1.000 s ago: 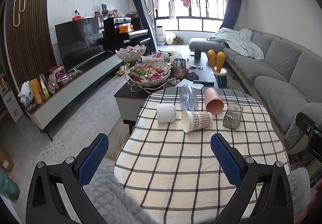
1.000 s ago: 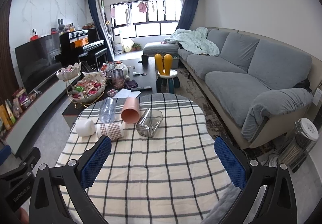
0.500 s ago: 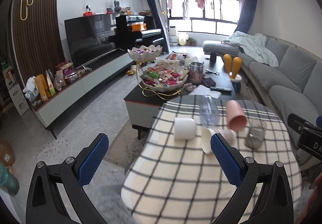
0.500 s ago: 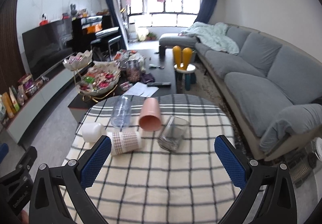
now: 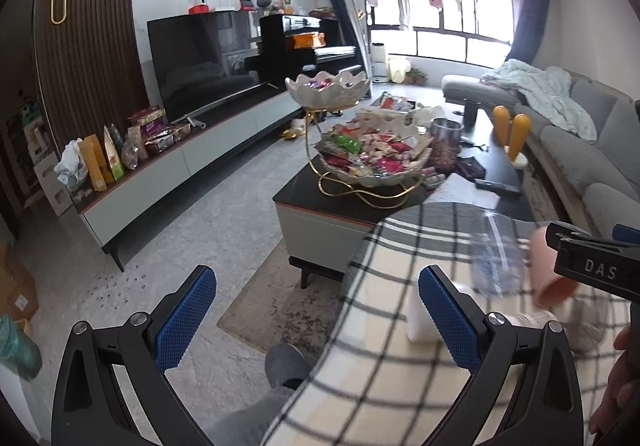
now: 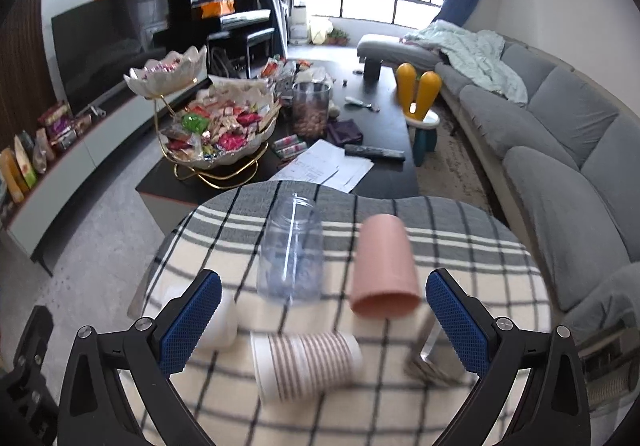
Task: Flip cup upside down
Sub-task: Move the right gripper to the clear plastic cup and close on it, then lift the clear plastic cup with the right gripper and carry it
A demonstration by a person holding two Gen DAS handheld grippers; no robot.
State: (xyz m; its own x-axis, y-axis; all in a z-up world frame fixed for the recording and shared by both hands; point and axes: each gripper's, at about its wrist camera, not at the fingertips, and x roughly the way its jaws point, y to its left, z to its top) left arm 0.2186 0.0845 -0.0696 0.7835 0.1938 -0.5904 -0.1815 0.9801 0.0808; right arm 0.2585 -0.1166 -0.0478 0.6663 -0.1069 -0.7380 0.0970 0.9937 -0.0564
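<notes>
Right gripper [image 6: 324,322] closer; pink cup [image 6: 383,273] lies sideways.

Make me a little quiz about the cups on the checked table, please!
1. True or false: the pink cup stands upright.
2. Which lies nearest the right gripper? A) striped paper cup B) candy bowl C) remote
3. Fill in: the right gripper holds ____.

Key: 1 false, it lies on its side on the tablecloth. 2 A. 3 nothing; it is open.
</notes>
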